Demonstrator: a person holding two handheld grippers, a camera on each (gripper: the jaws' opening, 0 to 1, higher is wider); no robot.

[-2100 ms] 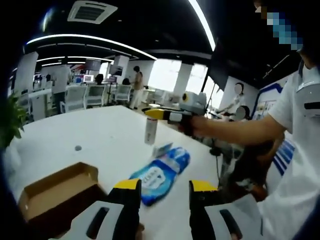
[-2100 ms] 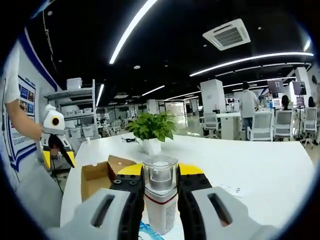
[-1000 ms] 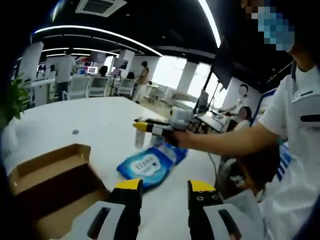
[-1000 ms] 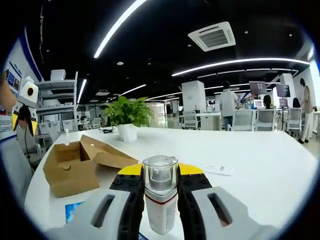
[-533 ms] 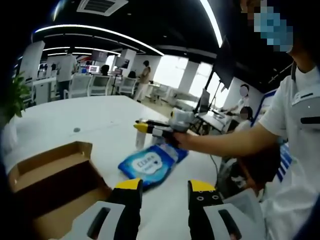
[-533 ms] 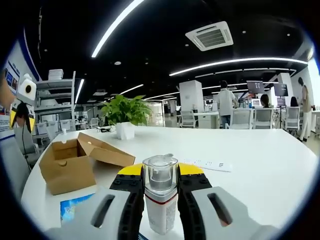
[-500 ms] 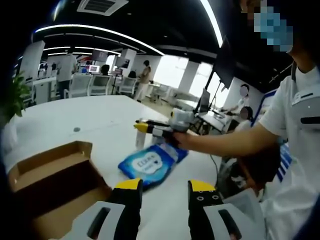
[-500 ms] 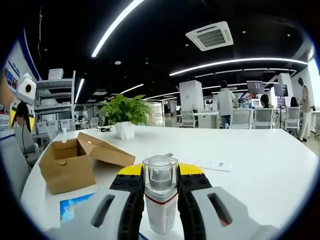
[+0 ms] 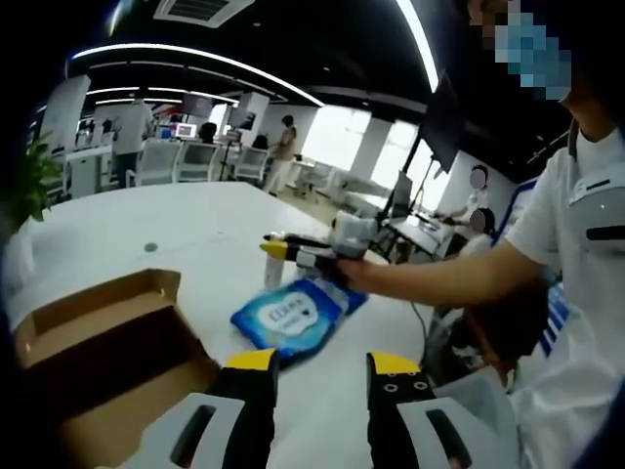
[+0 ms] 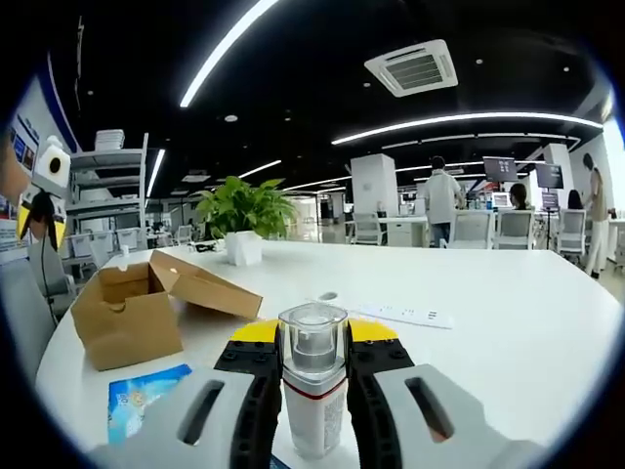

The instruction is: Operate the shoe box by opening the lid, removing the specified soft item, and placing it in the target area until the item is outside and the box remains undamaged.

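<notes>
An open-plan office under long strip lights and ceiling air vents, with desks, white chairs and people standing far off. You work at a broad white table (image 10: 508,332). Toward its far end in the right gripper view stands a green potted plant (image 10: 243,217), and a flat white remote-like bar (image 10: 405,315) lies out on the bare tabletop, well apart from everything else.

Your cardboard shoe box (image 9: 107,342) sits open on the table, its lid (image 10: 205,285) folded back and tilted to one side. In the left gripper view its interior is dark and nothing can be made out inside; in the right gripper view the box (image 10: 127,313) stands left of your right claw.

The soft item, a blue wipes pack (image 9: 290,316) with white lettering, lies flat on the table outside the box, just beside its near corner. In the right gripper view the pack (image 10: 145,399) lies in front of the box.

Your right claw (image 10: 312,366) is clamped on a small white spray bottle (image 10: 313,391) with a clear cap, held upright. In the left gripper view that claw (image 9: 283,246) hovers over the far edge of the wipes pack, the bottle (image 9: 274,272) hanging beneath it.

Your left claw (image 9: 317,366) holds nothing, its yellow-tipped jaws a narrow gap apart, aimed toward the pack.
</notes>
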